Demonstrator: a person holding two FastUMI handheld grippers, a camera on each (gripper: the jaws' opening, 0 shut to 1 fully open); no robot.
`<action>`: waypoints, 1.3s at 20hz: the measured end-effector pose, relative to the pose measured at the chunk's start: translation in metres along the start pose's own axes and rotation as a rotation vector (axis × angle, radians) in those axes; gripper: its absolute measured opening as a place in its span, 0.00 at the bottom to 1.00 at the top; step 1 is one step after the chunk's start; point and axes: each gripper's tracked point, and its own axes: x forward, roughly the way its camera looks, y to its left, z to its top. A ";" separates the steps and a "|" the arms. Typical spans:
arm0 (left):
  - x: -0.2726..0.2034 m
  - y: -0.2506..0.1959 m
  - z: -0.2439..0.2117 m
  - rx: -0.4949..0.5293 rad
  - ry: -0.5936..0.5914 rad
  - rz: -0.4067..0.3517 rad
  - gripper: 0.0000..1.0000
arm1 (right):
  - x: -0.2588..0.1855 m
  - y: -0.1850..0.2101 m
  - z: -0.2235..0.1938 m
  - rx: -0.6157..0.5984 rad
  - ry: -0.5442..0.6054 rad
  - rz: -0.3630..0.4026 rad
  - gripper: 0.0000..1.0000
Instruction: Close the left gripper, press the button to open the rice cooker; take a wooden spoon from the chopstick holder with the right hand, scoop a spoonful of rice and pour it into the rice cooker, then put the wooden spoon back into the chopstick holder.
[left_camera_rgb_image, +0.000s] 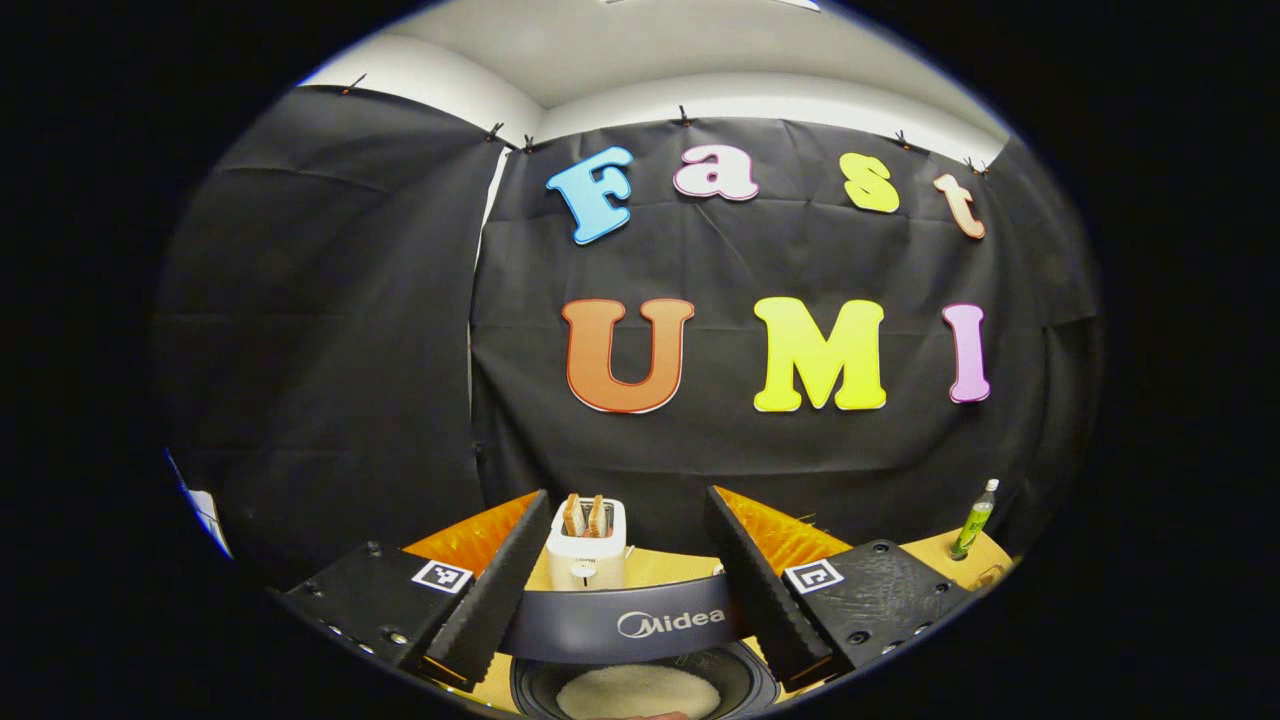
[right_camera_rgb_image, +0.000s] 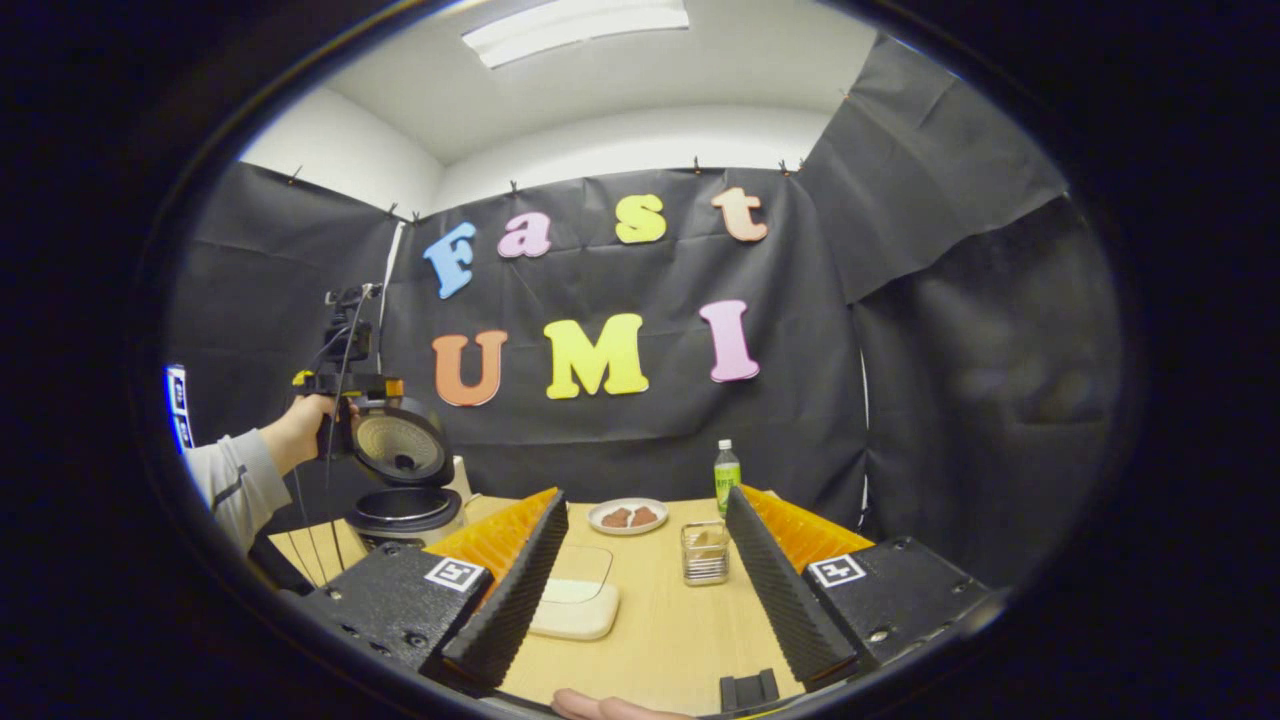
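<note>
Black ridged fingers (left_camera_rgb_image: 480, 600) of the left gripper (left_camera_rgb_image: 625, 585) stood spread wide apart, grasping nothing, above the rice cooker (left_camera_rgb_image: 640, 640), whose open pot of white rice was cut off at six o'clock. Beyond it, at twelve o'clock between the fingers, sat a white toaster (left_camera_rgb_image: 587, 545); a green bottle (left_camera_rgb_image: 974, 520) stood at three o'clock. In the right gripper view, the right gripper (right_camera_rgb_image: 645, 580) was likewise released over the wooden table (right_camera_rgb_image: 660, 630), with the wire chopstick holder (right_camera_rgb_image: 705, 552) just inside its right finger; its contents were hard to make out. At nine o'clock a sleeved hand (right_camera_rgb_image: 300, 432) held the other gripper beside the cooker's raised lid (right_camera_rgb_image: 402, 448).
</note>
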 end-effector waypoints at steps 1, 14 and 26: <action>-0.005 0.000 -0.003 0.002 0.005 0.001 1.00 | -0.001 -0.002 0.003 0.003 -0.001 -0.004 1.00; -0.063 -0.031 -0.091 0.048 0.208 -0.111 0.94 | -0.019 0.023 0.030 0.047 -0.017 0.006 1.00; -0.077 -0.035 -0.151 0.041 0.348 -0.133 0.95 | -0.002 0.056 0.015 0.022 0.014 0.046 1.00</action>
